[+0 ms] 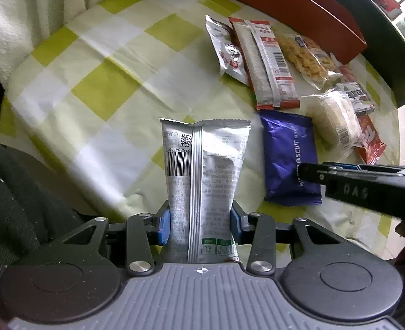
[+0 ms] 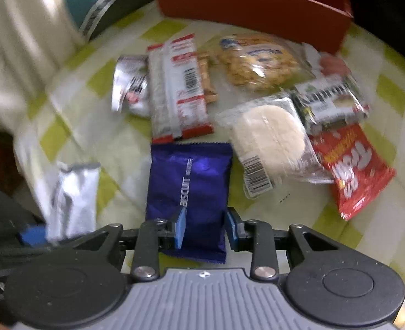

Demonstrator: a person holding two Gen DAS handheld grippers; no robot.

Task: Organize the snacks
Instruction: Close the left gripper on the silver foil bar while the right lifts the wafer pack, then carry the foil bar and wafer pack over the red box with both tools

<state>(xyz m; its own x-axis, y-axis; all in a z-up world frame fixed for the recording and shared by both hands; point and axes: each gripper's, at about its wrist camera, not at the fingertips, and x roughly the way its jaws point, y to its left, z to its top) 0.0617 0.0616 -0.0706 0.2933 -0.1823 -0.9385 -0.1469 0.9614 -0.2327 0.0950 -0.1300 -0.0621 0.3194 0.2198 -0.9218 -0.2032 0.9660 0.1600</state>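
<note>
Gripping a silver pouch (image 1: pixel 205 176) between its 2 blue pads, the left gripper (image 1: pixel 200 222) holds it upright off the checked cloth (image 1: pixel 97 93), barcode side toward the camera. Just to its right lies a purple biscuit pack (image 1: pixel 287 159), flat on the cloth, with the right gripper's dark finger reaching over its near edge. In the right wrist view, the right gripper (image 2: pixel 205 229) is clamped on that purple pack (image 2: pixel 191 189), its pads pressing the pack's near end on both sides. Beyond it lie a red-and-white bar pack (image 2: pixel 179 90), a small silver packet (image 2: pixel 132 85), a clear bag of yellow snacks (image 2: pixel 257 60), a round white cake in clear wrap (image 2: pixel 268 137) and a red bag (image 2: pixel 351 170). Farthest off stands a red tray (image 2: pixel 257 8).
</note>
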